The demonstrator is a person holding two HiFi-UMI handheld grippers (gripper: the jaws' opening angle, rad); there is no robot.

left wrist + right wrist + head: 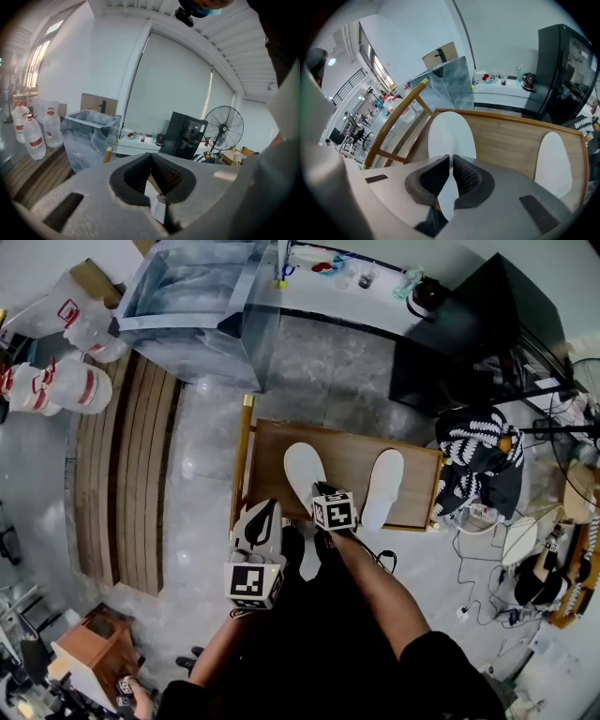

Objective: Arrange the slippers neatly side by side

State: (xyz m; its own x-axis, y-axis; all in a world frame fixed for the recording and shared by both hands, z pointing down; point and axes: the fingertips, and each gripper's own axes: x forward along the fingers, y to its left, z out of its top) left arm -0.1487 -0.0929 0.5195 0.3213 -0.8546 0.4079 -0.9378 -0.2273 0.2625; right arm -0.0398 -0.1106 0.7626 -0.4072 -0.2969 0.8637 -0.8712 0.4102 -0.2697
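Note:
Two white slippers lie on a low wooden table [347, 448]. The left slipper [304, 471] points away from me, and the right slipper [385, 486] lies a wide gap to its right, slightly angled. My right gripper [320, 491] is at the left slipper's heel. In the right gripper view the jaws pinch that slipper's [449, 136] near edge, with the other slipper [553, 161] at the right. My left gripper [265, 515] hangs left of the table's near edge, shut and holding nothing. In its own view, the left gripper [151, 157] points out into the room.
A plastic-wrapped bin [202, 306] stands beyond the table. Slatted wooden decking [127, 484] and water bottles [56, 381] are at the left. A black cabinet [487, 334], a striped cloth [473, 460] and floor cables [487, 587] crowd the right.

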